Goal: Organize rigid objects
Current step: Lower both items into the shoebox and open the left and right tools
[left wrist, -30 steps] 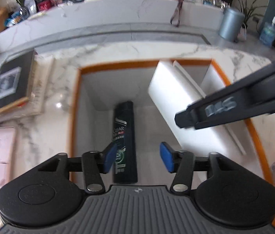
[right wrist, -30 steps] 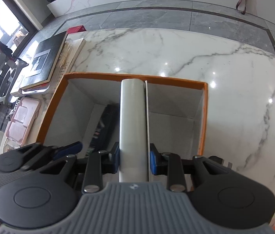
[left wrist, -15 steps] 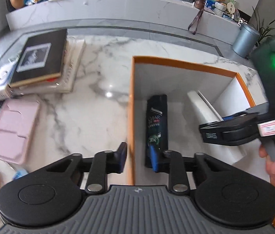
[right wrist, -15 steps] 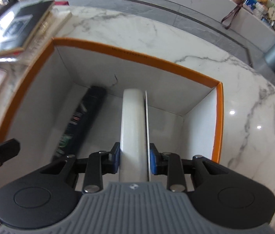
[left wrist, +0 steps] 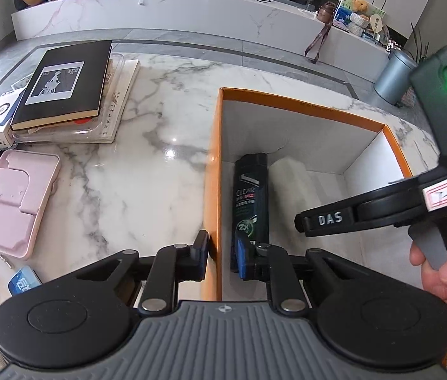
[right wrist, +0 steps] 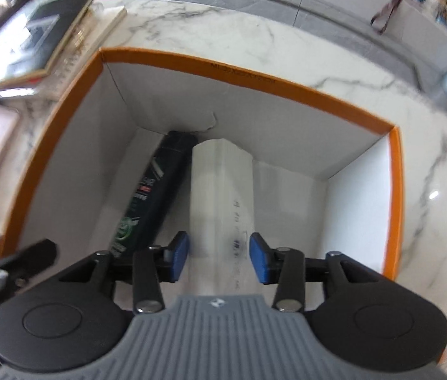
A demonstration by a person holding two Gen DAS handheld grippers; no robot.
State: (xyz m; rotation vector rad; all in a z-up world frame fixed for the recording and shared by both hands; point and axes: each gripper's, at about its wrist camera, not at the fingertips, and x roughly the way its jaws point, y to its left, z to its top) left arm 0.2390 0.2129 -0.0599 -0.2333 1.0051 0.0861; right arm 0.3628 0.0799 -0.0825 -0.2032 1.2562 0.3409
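"CLEAR" and "2X" on dark bottle, "DAS" (white letters) on right gripper's finger

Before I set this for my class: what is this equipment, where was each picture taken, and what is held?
No robot: a person holds a two-finger gripper in each hand, each carrying a camera that looks along its fingers. One picture is from the left gripper, the other from the right gripper. On the white marble table stands an open orange-rimmed cardboard box. Inside lie a black shampoo bottle and a long white carton. The left gripper's jaws have just closed on the box's side wall. The right gripper's jaws have just been opening; the carton lies loose between them.
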